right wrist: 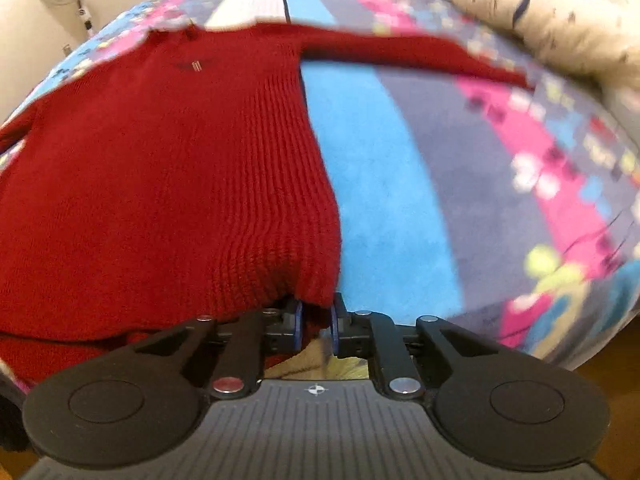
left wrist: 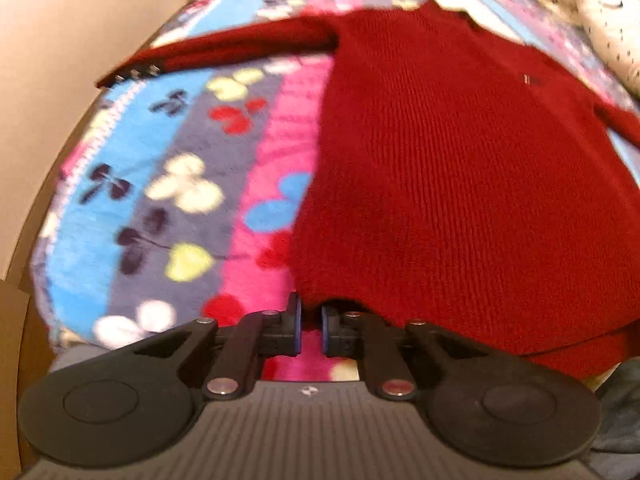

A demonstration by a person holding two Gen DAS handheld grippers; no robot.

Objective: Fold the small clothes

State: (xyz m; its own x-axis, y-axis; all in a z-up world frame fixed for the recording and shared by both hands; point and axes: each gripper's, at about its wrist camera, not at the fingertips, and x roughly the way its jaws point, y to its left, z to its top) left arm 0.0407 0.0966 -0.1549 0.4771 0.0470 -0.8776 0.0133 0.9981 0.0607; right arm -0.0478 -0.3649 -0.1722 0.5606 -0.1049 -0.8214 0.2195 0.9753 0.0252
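A bed under a bright butterfly blanket carried a red sweater spread flat.
Its length ran away toward the top of both frames; the left tool and right tool each pinched a near hem corner, at lower centre, sleeves stretched sideways beyond.

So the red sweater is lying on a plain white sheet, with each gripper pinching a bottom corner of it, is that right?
Not quite. The red sweater lies on a colourful striped blanket with butterfly prints, not a plain white sheet; both wrist views show it. The rest holds: the left gripper and right gripper each pinch a bottom corner.
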